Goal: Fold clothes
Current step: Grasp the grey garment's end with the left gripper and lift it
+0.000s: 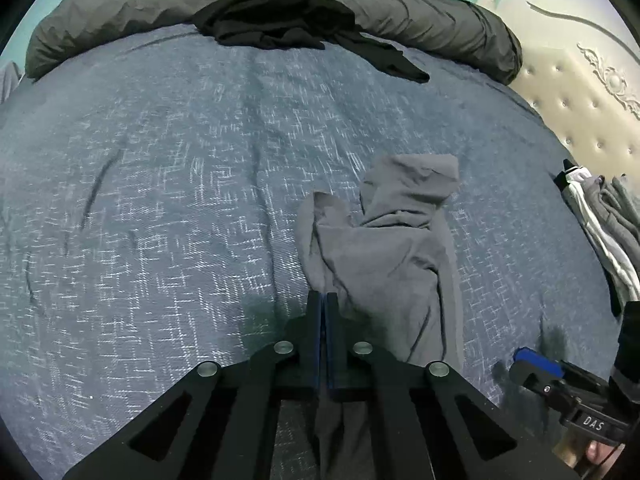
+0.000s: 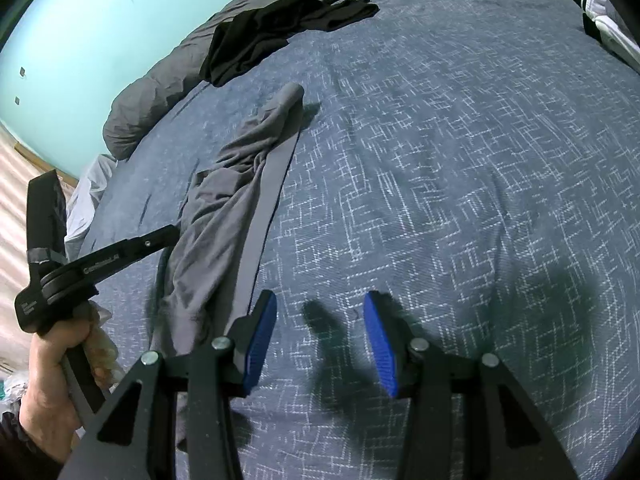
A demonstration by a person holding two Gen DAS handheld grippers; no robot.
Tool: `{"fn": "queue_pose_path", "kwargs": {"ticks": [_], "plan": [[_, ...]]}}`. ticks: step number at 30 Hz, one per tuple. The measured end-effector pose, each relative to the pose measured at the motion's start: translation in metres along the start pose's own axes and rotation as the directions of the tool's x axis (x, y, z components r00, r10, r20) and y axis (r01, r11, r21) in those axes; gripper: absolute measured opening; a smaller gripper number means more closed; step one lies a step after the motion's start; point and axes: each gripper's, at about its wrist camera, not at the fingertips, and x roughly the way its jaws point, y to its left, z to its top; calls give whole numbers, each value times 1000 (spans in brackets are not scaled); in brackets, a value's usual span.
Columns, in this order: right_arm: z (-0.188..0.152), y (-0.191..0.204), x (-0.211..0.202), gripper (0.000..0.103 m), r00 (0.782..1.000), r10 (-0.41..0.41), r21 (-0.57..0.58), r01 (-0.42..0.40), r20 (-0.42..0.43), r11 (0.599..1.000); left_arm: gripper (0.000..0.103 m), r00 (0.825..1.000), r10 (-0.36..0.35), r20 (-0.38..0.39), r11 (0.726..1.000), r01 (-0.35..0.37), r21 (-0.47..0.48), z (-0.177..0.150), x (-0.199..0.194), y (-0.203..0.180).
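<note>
A rumpled garment [image 1: 384, 248] lies on the bedspread [image 1: 160, 200] ahead of the left gripper [image 1: 323, 300]. It lies left of the right gripper [image 2: 320, 332]. Beyond it, another garment [image 1: 280, 16] rests against the rolled duvet [image 1: 440, 12].

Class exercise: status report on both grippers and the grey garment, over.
Left gripper shut on grey garment. Right gripper open over bedspread, empty. Garment crumpled, unfolded. Nothing in the way.

Grey garment [image 1: 384, 248]: near end hidden under left gripper [image 1: 323, 300]. Striped clothes pile [image 1: 600, 224]: cut off at right edge. Bed headboard [image 1: 580, 92]: only partly in frame.
</note>
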Motion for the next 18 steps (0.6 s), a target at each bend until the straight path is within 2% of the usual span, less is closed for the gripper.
{"fn": "queue_pose_path", "kwargs": {"ticks": [8, 18], "plan": [[0, 3, -2, 46, 1000, 15, -2, -15, -2, 1000, 1, 999, 27, 43, 1000, -26, -11, -15, -46, 16], [-2, 19, -17, 46, 998, 59, -22, -58, 14, 998, 1, 993, 81, 81, 996, -77, -55, -87, -144, 32]]}}
